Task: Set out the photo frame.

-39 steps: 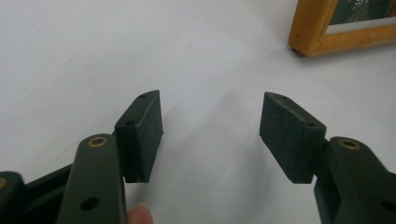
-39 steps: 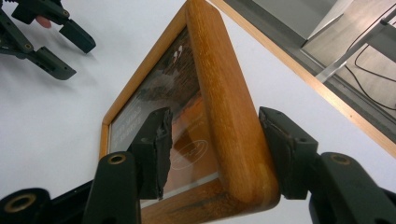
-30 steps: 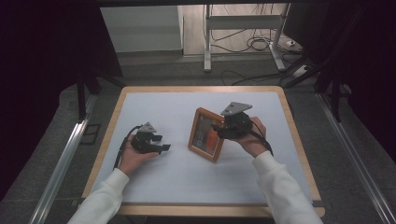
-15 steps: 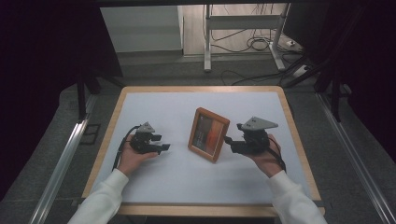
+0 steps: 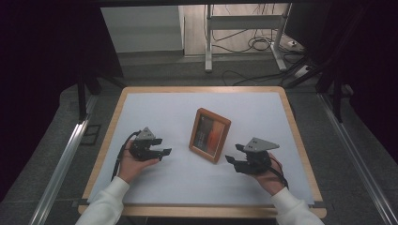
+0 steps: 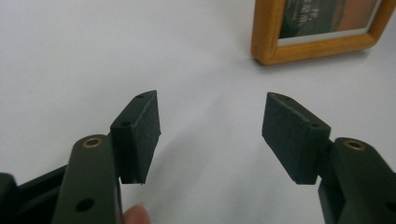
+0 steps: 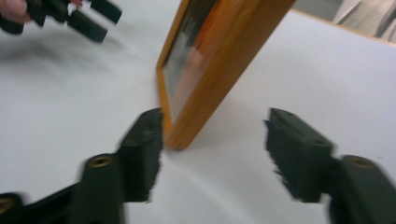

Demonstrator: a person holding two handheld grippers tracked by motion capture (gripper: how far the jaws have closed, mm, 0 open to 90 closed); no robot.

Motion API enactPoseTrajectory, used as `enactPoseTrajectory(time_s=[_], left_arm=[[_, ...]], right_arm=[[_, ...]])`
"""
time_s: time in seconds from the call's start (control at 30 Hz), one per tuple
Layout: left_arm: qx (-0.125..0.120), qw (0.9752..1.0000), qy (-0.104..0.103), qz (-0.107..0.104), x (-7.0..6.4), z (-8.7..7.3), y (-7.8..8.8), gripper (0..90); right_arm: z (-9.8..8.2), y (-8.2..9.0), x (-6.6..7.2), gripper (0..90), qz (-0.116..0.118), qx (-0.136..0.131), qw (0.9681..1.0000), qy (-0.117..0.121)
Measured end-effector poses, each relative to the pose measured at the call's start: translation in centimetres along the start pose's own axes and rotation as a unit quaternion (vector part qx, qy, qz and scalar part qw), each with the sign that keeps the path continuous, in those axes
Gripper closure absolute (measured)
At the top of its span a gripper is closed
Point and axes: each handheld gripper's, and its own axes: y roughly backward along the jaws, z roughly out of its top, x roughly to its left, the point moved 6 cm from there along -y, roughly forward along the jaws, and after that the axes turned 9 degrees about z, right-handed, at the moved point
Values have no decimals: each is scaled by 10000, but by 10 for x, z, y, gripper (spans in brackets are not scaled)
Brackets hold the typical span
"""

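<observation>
The picture frame [image 5: 210, 135] stands upright mid-table, so I judge the placing done. My right gripper [image 5: 233, 160], jaws apart and just closing on nothing, must back off toward the table's near edge; my left gripper [image 5: 164, 146] waits open.

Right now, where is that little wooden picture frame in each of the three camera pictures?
High view: the picture frame stands mid-table, between the two grippers.
Left gripper view: its lower part sits at the top right, beyond the open jaws.
Right gripper view: it rises from the centre toward the top, seen edge-on.
Shared landmark: the white table surface under it.
</observation>
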Motion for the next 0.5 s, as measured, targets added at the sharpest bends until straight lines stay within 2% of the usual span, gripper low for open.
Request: enactPoseTrajectory(time_s=[0.13, 0.27, 0.33, 0.5], left_arm=[[-153, 9998, 143, -13, -7, 0, 11, 365], [-121, 9999, 32, 8, -13, -4, 15, 364], [-120, 9999, 13, -11, -15, -4, 15, 363], [-91, 9999, -37, -100, -17, -6, 11, 363]], right_arm=[[-8, -4, 7, 634, 108, 174, 9997, 117], [-10, -9, 15, 803, 83, 349, 9990, 266], [-12, -14, 18, 846, 55, 434, 9982, 399], [-13, -29, 26, 883, 179, 565, 9971, 471]])
